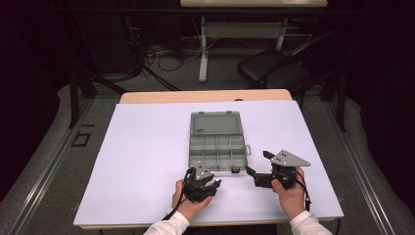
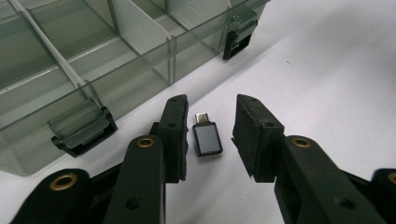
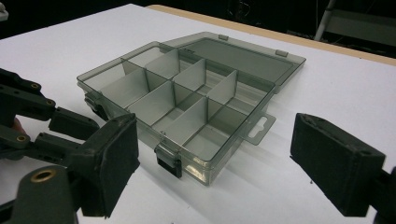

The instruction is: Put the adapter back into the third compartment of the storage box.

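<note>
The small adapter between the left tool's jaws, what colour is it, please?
Dark grey adapter with a silver plug; left gripper view.

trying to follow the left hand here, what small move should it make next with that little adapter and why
Probably close the left gripper a little more to pinch the adapter. The adapter lies flat on the white table between the two pads, with a gap still showing on each side, so nothing grips it yet. The open box waits just beyond.

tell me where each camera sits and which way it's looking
High view: above the person's side, facing forward and down on the table; shows both hands, left gripper and right gripper.
Left gripper view: on the left gripper, facing an adapter between its jaws.
Right gripper view: on the right gripper, jaws wide.
All three share the organizer box.
</note>
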Demonstrator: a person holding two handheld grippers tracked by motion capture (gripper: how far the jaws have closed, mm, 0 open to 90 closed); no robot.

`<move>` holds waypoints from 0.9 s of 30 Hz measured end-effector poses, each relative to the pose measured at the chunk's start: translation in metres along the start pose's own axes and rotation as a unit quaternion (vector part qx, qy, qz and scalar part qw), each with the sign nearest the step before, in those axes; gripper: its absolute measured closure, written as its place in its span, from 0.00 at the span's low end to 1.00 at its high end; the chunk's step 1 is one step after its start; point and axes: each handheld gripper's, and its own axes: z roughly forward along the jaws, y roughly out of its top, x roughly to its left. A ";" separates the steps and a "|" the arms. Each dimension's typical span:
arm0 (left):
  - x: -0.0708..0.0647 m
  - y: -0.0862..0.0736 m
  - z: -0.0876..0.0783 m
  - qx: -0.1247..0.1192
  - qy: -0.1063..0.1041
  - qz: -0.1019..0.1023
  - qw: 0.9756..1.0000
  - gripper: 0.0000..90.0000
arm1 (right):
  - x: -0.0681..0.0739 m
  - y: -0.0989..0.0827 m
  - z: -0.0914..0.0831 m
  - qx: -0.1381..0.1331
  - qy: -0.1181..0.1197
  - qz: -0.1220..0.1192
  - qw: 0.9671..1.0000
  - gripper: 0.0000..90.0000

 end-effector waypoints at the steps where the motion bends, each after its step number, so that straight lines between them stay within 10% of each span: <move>1: -0.001 -0.001 0.001 0.001 0.000 -0.002 1.000 0.73 | 0.000 0.000 0.000 0.002 0.000 0.000 1.000 0.17; 27: -0.006 -0.006 0.009 0.010 0.026 0.017 0.999 0.84 | 0.000 -0.001 0.002 0.006 0.004 0.001 1.000 0.17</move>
